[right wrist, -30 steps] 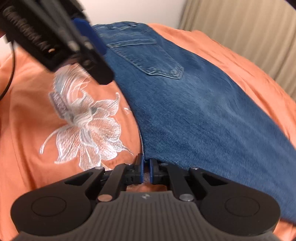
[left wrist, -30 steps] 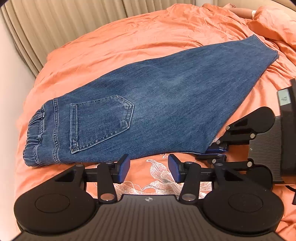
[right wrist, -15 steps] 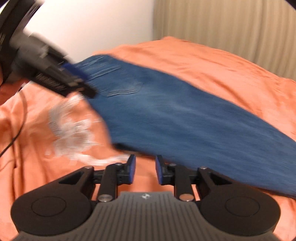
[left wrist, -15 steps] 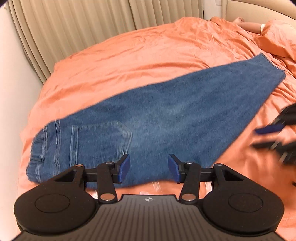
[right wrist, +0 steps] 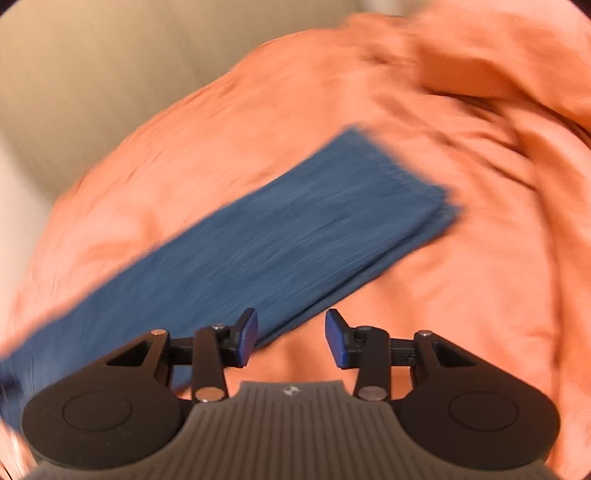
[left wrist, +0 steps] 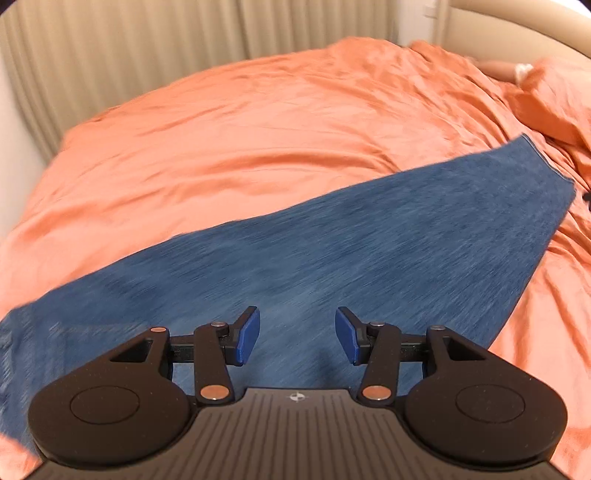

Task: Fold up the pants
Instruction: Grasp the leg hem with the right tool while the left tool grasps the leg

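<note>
A pair of blue denim pants (left wrist: 332, 251), laid out with one leg folded over the other, stretches diagonally across a bed covered in a rumpled orange duvet (left wrist: 258, 122), the waist end running off the lower left of the left wrist view and the hem end reaching toward the upper right, where it lies flat near the bunched orange bedding. The left gripper (left wrist: 297, 341), black with blue pads, hangs above the middle of the denim with its jaws standing well apart and nothing between them; its blue pads (left wrist: 247, 338) are clear of the cloth. In the right wrist view the same pants (right wrist: 280, 236) appear as a long blue band crossing from lower left to the squared hem at upper right, the two stacked layers visible along the near edge. The right gripper (right wrist: 291, 339) hovers over that near edge, its jaws opening and empty, the left pad over the denim and the right pad over bare orange cover. Both views are smeared by motion, the right one heavily, so fine detail of stitching and seams cannot be made out. Pale pleated curtains (left wrist: 147, 55) hang behind the bed, and a beige padded headboard (left wrist: 517, 22) curves along the upper right corner of the left wrist view.
</note>
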Motion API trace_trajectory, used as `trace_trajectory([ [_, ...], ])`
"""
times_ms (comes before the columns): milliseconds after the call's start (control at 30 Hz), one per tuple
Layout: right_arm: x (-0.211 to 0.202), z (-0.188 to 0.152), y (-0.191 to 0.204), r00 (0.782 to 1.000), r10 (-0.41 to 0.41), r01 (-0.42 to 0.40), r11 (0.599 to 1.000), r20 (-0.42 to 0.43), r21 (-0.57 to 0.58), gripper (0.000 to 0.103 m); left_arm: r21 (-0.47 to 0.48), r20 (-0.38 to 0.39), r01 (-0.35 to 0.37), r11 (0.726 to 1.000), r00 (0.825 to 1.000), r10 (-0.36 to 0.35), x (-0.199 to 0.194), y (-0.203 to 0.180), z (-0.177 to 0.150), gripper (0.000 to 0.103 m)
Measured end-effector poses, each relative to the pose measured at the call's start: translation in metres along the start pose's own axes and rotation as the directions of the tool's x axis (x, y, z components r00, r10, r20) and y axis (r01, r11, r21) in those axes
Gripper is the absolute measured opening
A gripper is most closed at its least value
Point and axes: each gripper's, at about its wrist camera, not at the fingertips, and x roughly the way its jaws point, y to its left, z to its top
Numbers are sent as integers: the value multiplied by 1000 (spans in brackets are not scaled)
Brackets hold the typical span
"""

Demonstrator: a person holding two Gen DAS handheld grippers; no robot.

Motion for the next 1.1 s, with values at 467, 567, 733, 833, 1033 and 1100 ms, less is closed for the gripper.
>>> trace_trajectory([
  [467,59,47,-127,991,118,-136,872,67,470,50,87,-35,142,986,990,-139,96,-95,82,49],
  [567,68,48,-140,988,122,-153,853,94,499,49,77,-39,150,986,988,-148,113,-107,96,49],
  [733,71,50,-151,987,136,-160,867,85,472,5,86,-39,161,983,987,-158,130,-123,113,49],
  [833,63,46,-153,984,138,-173,884,111,434,1,104,-36,165,981,986,-162,137,-129,121,49],
  [1033,68,44,-154,988,115,-147,897,101,416,1,152,-51,176,973,984,-170,158,-139,135,47],
  [1100,70,44,-154,989,112,-144,898,100,415,1,149,-57,162,975,986,-155,168,-141,139,46],
])
